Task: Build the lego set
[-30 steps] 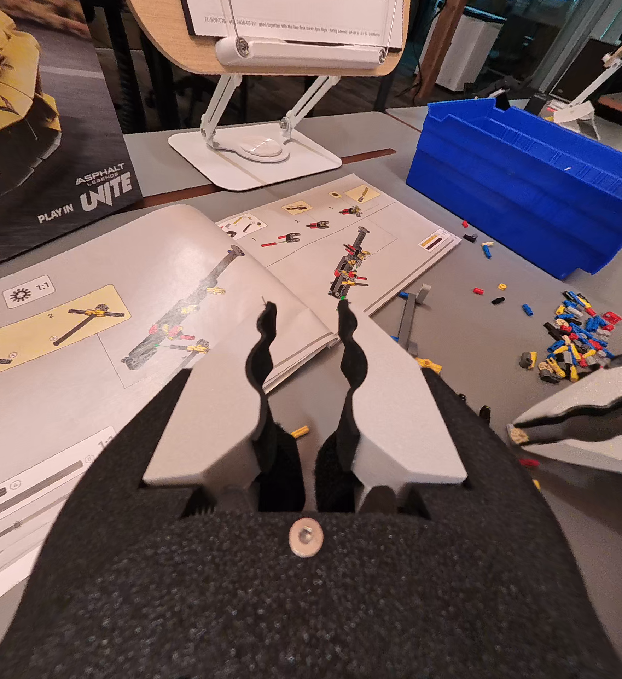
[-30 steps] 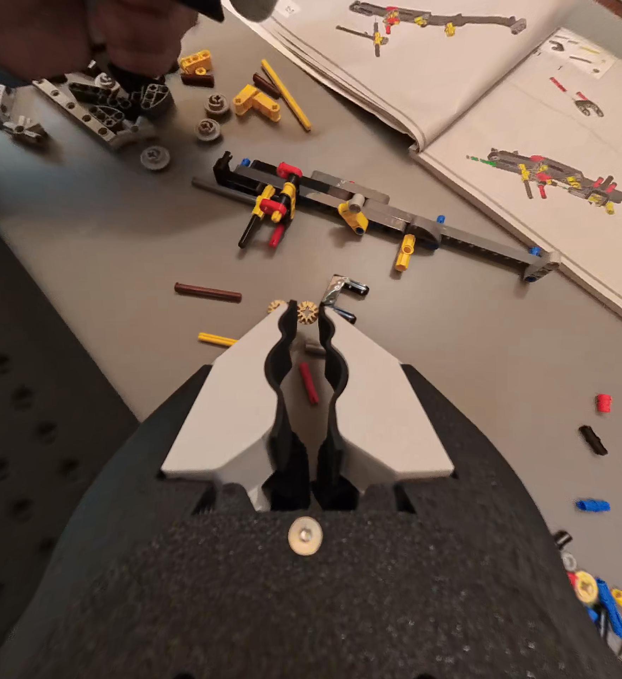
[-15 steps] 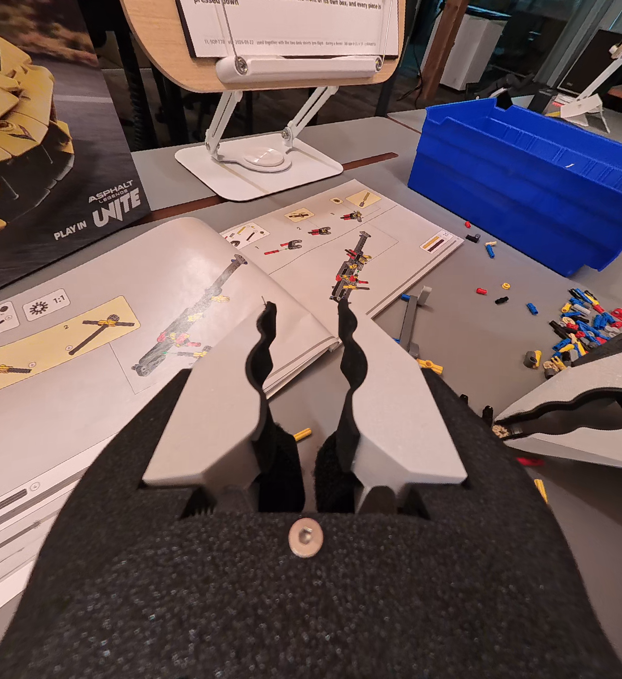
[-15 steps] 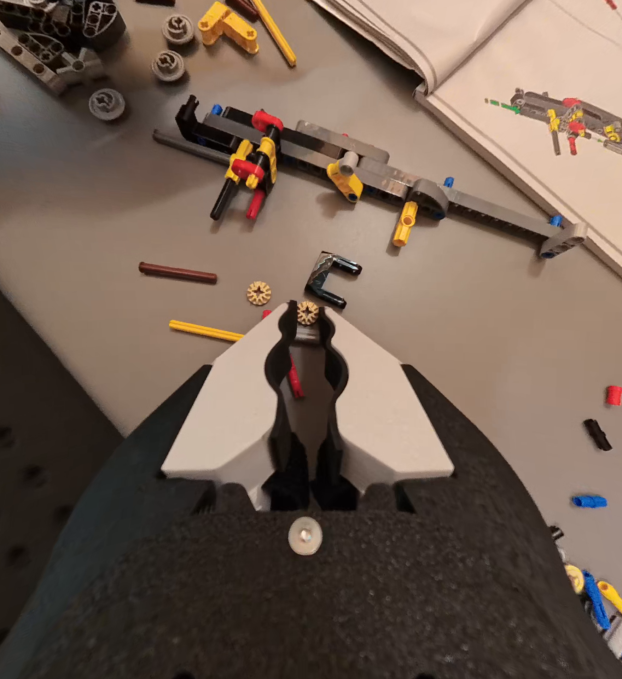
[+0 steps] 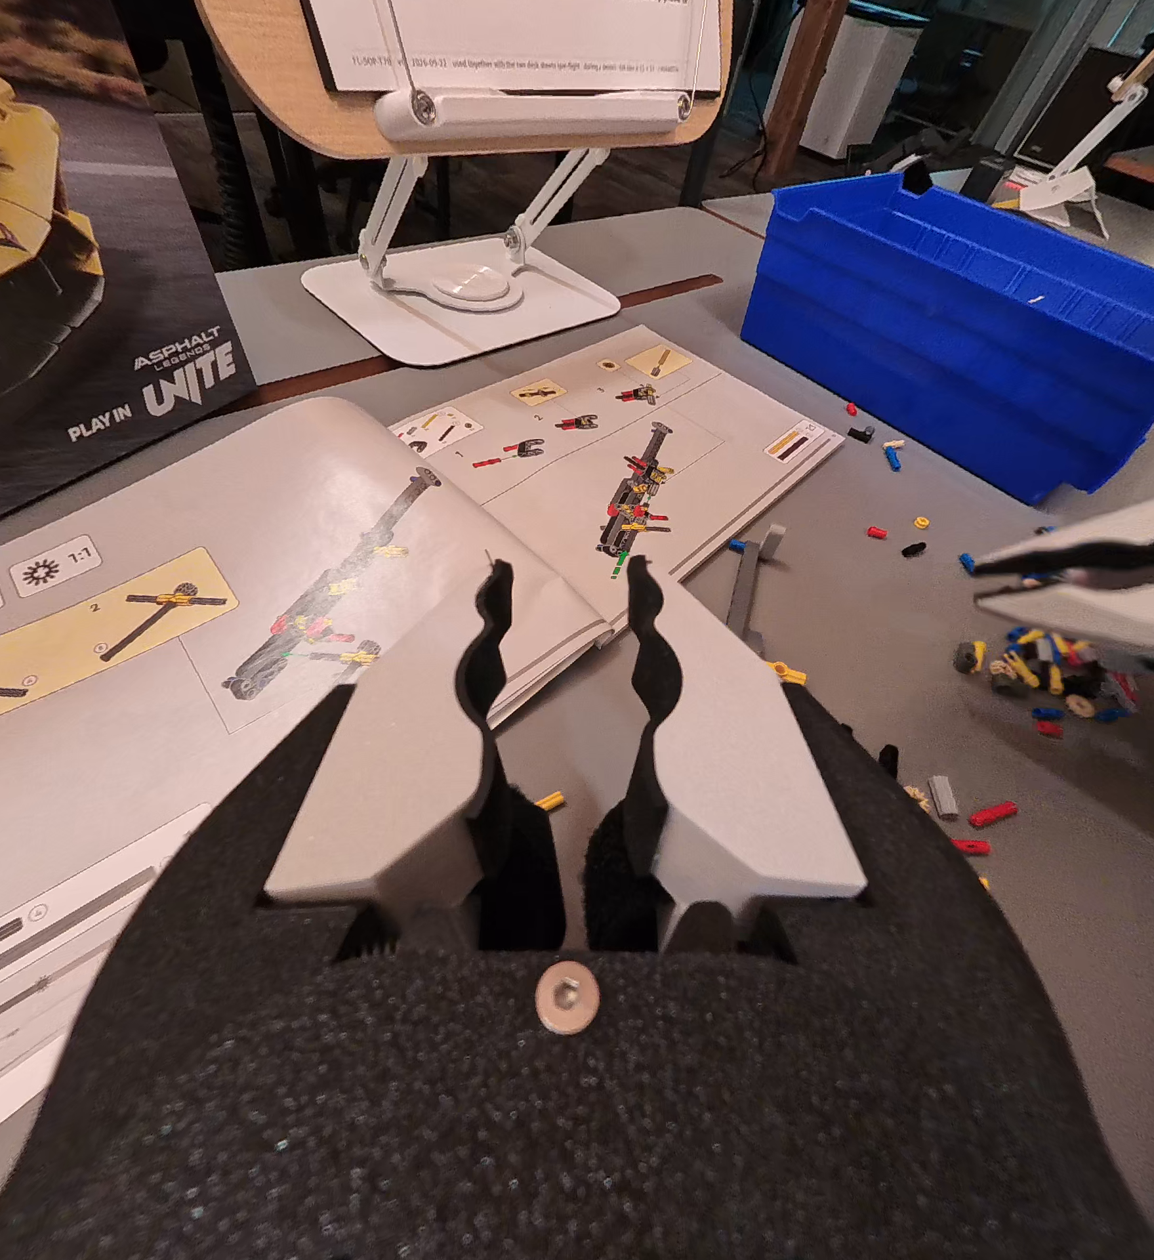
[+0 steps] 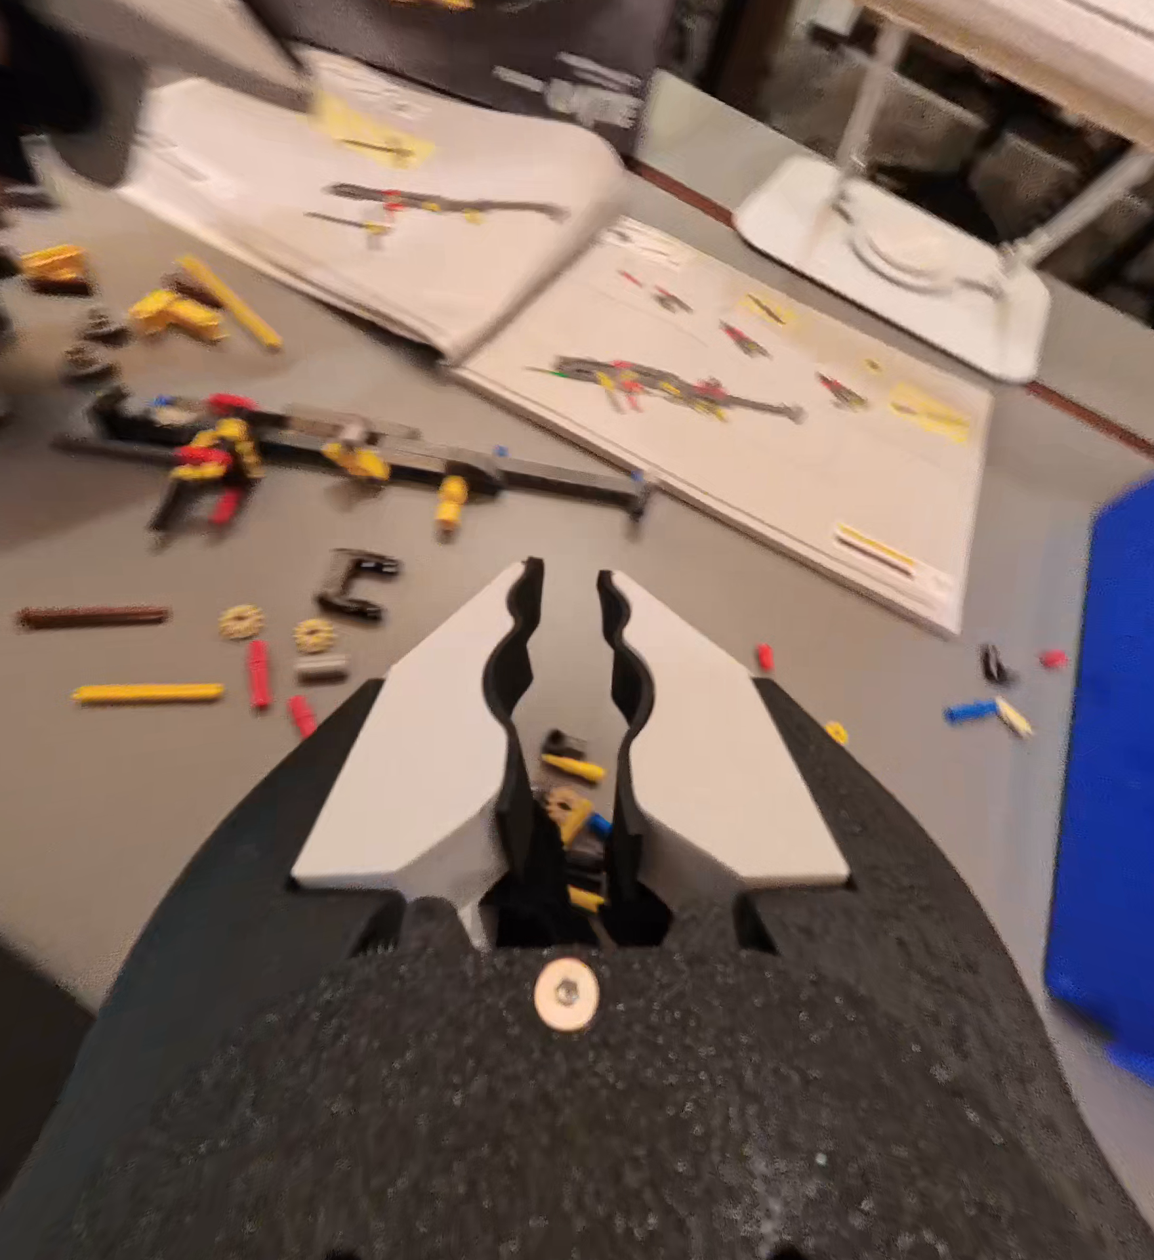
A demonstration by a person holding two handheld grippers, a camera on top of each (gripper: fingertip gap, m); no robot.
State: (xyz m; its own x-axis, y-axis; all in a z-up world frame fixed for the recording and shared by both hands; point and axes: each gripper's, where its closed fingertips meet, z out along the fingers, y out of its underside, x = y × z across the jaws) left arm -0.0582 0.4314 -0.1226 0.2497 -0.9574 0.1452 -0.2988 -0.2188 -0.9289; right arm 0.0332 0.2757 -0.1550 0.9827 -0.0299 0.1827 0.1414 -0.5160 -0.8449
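The part-built Lego beam [image 6: 356, 457], grey and black with yellow and red pieces, lies on the grey table [image 6: 696, 613] left of my right gripper [image 6: 568, 569]. That gripper is open and empty, above the table; the view is blurred. Two tan gears [image 6: 241, 622] [image 6: 315, 635], a black fork piece [image 6: 356, 586] and red pins [image 6: 258, 673] lie to its left. Loose small pieces [image 6: 570, 770] show between its fingers. My left gripper [image 5: 568, 571] is open and empty above the open instruction booklet [image 5: 288, 545]. The right gripper [image 5: 979, 583] shows at that view's right edge, above the pile of small parts [image 5: 1044, 675].
A blue bin [image 5: 969, 327] stands at the right, also in the right wrist view [image 6: 1146, 750]. A white document stand [image 5: 465, 300] is behind the booklet, the set's box [image 5: 49, 273] at far left. A brown axle [image 6: 93, 617] and a yellow axle [image 6: 148, 693] lie on the table. Tip to tip, the grippers are about 20 centimetres apart. It is some 12 centimetres from my right tips to the yellow axle [image 6: 148, 693].
My right gripper was closed around a tan gear; now it is open, the gear lies on the table, and the gripper has swung up and right. The left gripper has barely moved.
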